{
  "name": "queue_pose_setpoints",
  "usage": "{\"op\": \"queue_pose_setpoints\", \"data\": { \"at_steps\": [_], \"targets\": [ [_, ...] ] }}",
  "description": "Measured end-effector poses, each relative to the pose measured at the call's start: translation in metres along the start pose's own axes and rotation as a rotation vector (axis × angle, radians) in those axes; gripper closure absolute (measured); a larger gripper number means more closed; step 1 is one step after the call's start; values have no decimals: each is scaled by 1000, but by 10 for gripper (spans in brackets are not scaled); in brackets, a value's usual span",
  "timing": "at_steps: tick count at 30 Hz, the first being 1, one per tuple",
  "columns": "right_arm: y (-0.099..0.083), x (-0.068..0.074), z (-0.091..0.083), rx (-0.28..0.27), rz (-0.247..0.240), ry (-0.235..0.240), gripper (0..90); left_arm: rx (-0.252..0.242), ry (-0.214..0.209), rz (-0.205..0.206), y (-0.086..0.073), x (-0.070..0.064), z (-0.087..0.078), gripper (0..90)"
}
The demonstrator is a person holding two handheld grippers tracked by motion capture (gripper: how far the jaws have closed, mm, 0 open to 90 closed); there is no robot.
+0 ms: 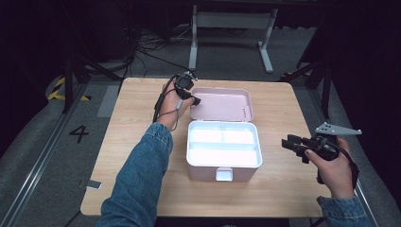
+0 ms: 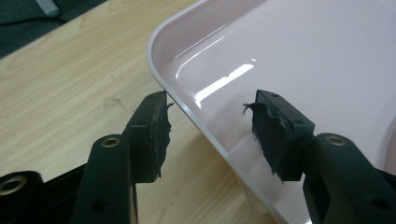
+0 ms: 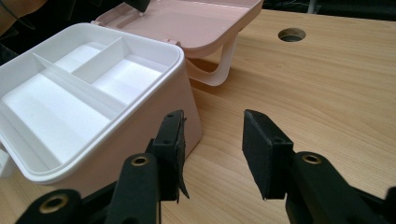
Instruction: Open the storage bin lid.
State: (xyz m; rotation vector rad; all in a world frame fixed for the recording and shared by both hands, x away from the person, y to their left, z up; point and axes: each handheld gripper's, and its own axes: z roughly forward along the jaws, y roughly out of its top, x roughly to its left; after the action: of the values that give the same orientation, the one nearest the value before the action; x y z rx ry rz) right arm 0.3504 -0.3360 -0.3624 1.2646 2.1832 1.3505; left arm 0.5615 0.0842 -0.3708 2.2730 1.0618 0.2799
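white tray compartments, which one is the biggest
The long compartment on the latch side of the white tray, spanning its full width; the other two split the hinge-side row between them.

Dim surroundings; overhead glare whitens the tray; soft focus.

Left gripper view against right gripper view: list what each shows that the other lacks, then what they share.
Left gripper view alone: the left claw, open, straddling the rim of the pink lid, with glare on the lid's glossy inside.

Right gripper view alone: the right claw, open and empty, beside the box; the white divided tray, the lid's handle, and a round hole in the table.

Both: the pink lid and the wooden table.
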Motion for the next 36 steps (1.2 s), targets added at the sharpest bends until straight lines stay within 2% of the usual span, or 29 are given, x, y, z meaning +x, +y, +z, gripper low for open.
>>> {"op": "queue_pose_setpoints", "data": {
  "at_steps": [10,12,15,26,33,34,35,36],
  "targets": [
    [0,0,1,1,3,1,592,-10,-8,-6,-4,0,0,448],
    [0,0,1,-2,2,-2,585,-24,-18,-8,-3,-2,-4,417],
    [2,-1,2,-5,0,-3,574,-59,0,-2,-2,-4,-13,385],
    [15,-6,14,3,-3,20,560,-162,-25,77,-5,-28,-77,349],
    [24,-9,20,17,-4,42,529,-189,-32,132,-30,-40,-126,349],
    [24,-9,20,17,-4,42,529,-189,-32,132,-30,-40,-126,352],
    [25,-10,22,31,1,43,506,-194,-39,131,-36,-42,-133,352],
    [26,-12,25,55,-14,28,498,-188,-44,134,-43,-44,-141,353]
  ]
}}
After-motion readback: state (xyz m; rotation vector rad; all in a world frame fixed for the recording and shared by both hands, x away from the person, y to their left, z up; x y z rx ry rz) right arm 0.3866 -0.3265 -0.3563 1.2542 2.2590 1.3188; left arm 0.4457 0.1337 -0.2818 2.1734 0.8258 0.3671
